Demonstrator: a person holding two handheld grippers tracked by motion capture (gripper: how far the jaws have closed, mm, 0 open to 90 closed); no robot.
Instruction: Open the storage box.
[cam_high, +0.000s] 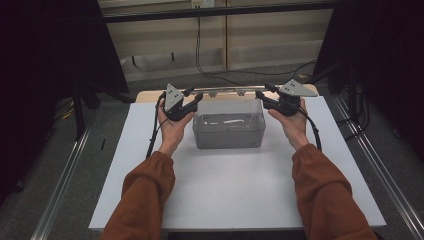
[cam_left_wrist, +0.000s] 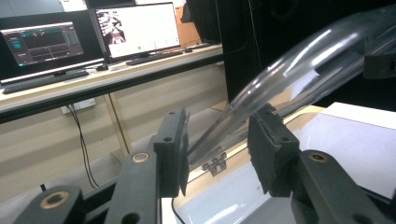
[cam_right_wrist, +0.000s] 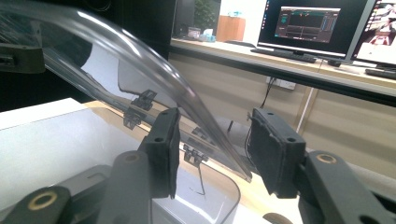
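A clear plastic box stands on the white tabletop, a little beyond its middle. Its clear lid hangs tilted above the box's far side. At the lid's left end, my left gripper has both pads pressed against the edge. The left gripper view shows the curved lid running out from between the jaws of the left gripper. My right gripper grips the lid's right end. In the right gripper view, the lid has its corner between the pads of the right gripper, above the open box.
A wooden strip with small metal hinges runs along the table's far edge. Beyond it stands a desk with monitors and hanging cables. Metal rails flank the table on the floor.
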